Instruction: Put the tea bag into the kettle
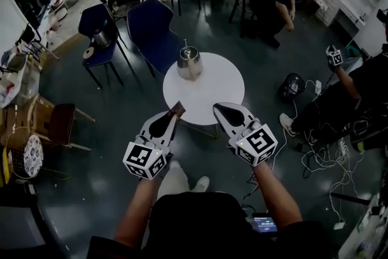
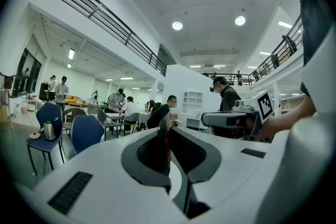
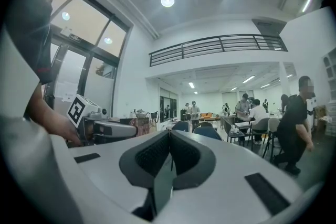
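A steel kettle (image 1: 189, 63) with its lid on stands at the far left part of the round white table (image 1: 212, 91). My left gripper (image 1: 175, 114) hovers over the table's near left edge, shut on a small brown tea bag (image 1: 178, 108). In the left gripper view the tea bag (image 2: 166, 124) shows as a thin dark strip sticking up between the shut jaws of the left gripper (image 2: 168, 132). My right gripper (image 1: 217, 109) is level with it over the near edge, shut with nothing in it. The right gripper (image 3: 169, 134) shows jaws pressed together, and the left gripper (image 3: 107, 129) is beside it.
A second kettle (image 1: 100, 39) and a tape roll sit on a blue chair (image 1: 98, 21) at the back left. Another blue chair (image 1: 151, 30) stands just behind the table. Cables (image 1: 324, 154) and a seated person's legs lie right of the table; several people work farther back.
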A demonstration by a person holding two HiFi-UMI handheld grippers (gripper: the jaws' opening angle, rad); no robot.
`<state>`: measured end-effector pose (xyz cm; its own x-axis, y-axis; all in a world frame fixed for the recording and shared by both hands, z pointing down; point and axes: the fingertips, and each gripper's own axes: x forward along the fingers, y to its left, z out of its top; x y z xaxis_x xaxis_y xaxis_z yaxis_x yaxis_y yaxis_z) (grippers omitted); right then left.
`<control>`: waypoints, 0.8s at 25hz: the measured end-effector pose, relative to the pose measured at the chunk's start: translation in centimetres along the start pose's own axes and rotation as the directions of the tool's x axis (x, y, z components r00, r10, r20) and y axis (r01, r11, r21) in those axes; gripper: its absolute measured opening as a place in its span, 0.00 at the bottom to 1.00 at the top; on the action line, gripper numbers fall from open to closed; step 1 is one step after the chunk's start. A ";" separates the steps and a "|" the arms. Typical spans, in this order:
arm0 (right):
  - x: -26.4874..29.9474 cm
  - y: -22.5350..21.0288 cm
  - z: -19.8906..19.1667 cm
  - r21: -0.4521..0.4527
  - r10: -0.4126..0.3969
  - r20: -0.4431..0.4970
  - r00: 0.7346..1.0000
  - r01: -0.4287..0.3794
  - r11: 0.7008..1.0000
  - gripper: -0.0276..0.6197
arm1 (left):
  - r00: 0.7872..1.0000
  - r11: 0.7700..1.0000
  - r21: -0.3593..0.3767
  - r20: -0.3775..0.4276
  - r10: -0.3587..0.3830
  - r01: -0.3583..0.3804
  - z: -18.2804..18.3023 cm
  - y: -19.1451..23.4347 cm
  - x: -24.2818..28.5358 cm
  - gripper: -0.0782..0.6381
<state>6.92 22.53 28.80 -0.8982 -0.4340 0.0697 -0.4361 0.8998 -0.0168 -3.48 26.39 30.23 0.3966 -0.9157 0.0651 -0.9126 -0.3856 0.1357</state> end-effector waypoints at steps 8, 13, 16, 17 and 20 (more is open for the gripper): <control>1.0 -0.7 -0.2 0.019 -0.002 0.008 1.000 0.002 1.000 0.07 | 0.999 0.999 0.003 0.010 0.033 -0.033 0.5 1.6 -0.1 0.16; 2.1 -1.7 0.4 0.020 -0.007 0.016 1.000 0.007 1.000 0.07 | 0.999 0.999 -0.010 0.012 0.034 -0.034 0.5 3.0 1.2 0.16; 3.0 -2.6 0.5 0.024 -0.013 0.011 1.000 0.013 1.000 0.07 | 1.000 1.000 -0.012 0.011 0.028 -0.028 0.6 3.7 2.0 0.16; 3.4 -2.9 0.4 0.025 -0.015 0.010 1.000 0.015 1.000 0.07 | 1.000 1.000 -0.013 0.010 0.027 -0.027 0.5 4.0 2.3 0.16; 4.7 -3.8 0.1 0.027 -0.015 0.007 1.000 0.014 1.000 0.07 | 1.000 0.999 -0.017 0.003 0.030 -0.030 0.4 5.4 3.4 0.16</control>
<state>4.34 17.11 29.06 -0.8921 -0.4475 0.0629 -0.4504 0.8918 -0.0431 -7.11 21.13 30.82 0.3689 -0.9272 0.0657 -0.9222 -0.3562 0.1508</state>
